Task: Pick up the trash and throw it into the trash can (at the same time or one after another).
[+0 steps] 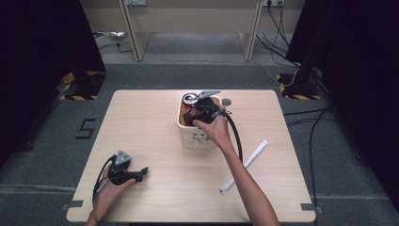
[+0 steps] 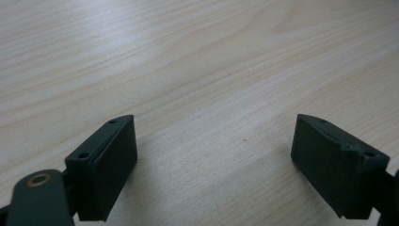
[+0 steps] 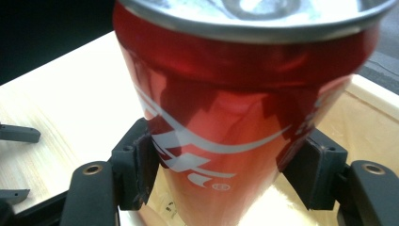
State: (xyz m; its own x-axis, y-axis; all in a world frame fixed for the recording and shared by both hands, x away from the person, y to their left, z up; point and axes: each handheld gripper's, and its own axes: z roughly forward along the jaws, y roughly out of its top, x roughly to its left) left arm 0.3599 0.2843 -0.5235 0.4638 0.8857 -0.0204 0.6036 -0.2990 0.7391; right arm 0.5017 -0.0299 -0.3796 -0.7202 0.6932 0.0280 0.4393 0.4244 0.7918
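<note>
A red soda can [image 1: 190, 99] with white lettering and a silver top [image 3: 235, 94] stands in the far left corner of a cream basket [image 1: 200, 139] at the table's middle. My right gripper [image 1: 197, 110] reaches into the basket from the near side. In the right gripper view its two black pads press on the can's sides [image 3: 226, 155], low on the body. My left gripper [image 1: 143, 172] rests in a hand near the table's front left; its jaws stand wide apart over bare wood [image 2: 214, 132] with nothing between them.
A long white tube [image 1: 245, 165] lies slanted on the table to the right of the basket, beside my right forearm. A small grey disc [image 1: 227, 101] sits just behind the basket. The basket's pale inner wall [image 3: 371, 99] shows beyond the can.
</note>
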